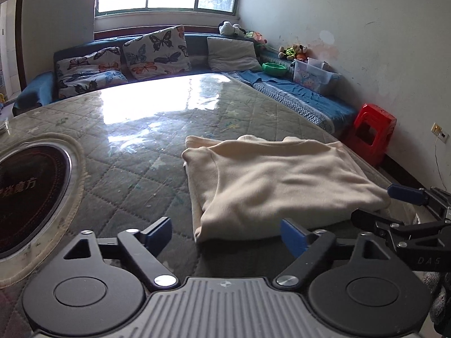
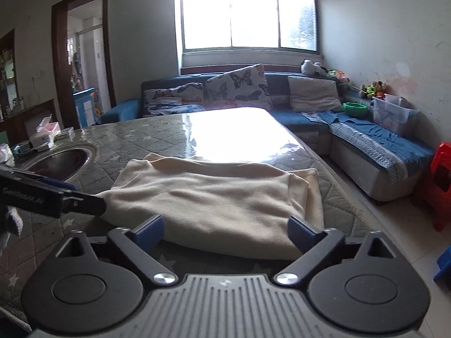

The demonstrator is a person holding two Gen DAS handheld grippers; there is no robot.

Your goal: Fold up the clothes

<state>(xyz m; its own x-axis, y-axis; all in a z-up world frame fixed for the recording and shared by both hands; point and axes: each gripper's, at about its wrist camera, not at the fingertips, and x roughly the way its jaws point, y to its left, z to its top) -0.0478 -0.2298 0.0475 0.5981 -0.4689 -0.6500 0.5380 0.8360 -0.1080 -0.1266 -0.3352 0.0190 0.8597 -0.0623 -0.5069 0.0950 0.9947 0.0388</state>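
So the cream sweater [image 1: 276, 180] is already folded into a thick, roughly squared bundle, sitting on the quilted table cover [image 1: 126, 169] near the table's edge on the sofa side. Looks to me like the folding is basically done, or one last half-fold away. The left gripper [image 1: 227, 232] has its jaws spread wide and holds nothing, parked just short of the bundle's near left corner. The right gripper [image 2: 225, 229] is the same deal, jaws apart and empty, lined up on the near edge. If another fold is coming, I'd guess both need to slide under that near edge, pinch all the layers and carry it over evenly. Readable stuff: "DAS" on the right gripper's body, and Chinese characters, seemingly "魔方", on the round cooktop [image 1: 25, 194] set into the table.
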